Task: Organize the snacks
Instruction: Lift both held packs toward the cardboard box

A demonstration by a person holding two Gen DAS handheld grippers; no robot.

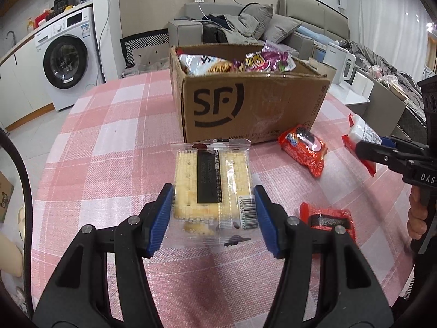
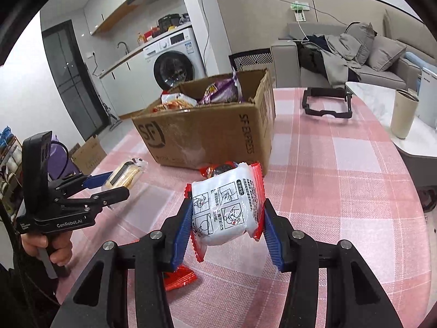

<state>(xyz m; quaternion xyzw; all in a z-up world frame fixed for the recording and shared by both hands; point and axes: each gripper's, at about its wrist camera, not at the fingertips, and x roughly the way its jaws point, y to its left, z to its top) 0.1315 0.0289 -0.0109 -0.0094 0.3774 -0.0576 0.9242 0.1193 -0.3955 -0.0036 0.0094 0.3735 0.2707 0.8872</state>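
Now 2 claws grip: left gripper [image 1: 214, 213] pinches cracker pack [image 1: 211, 183], right gripper [image 2: 226, 231] white packet [image 2: 226, 207].

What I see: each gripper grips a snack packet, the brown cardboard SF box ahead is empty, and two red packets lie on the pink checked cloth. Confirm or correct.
One error: the brown cardboard SF box is not empty; snack bags fill it, as the left wrist view shows. The rest stands: left gripper grips the clear cracker packet, right gripper the white, red-edged packet.

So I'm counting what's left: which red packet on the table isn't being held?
Two: the red cookie packet by the cardboard box and the dark-labelled red packet beside the left gripper.
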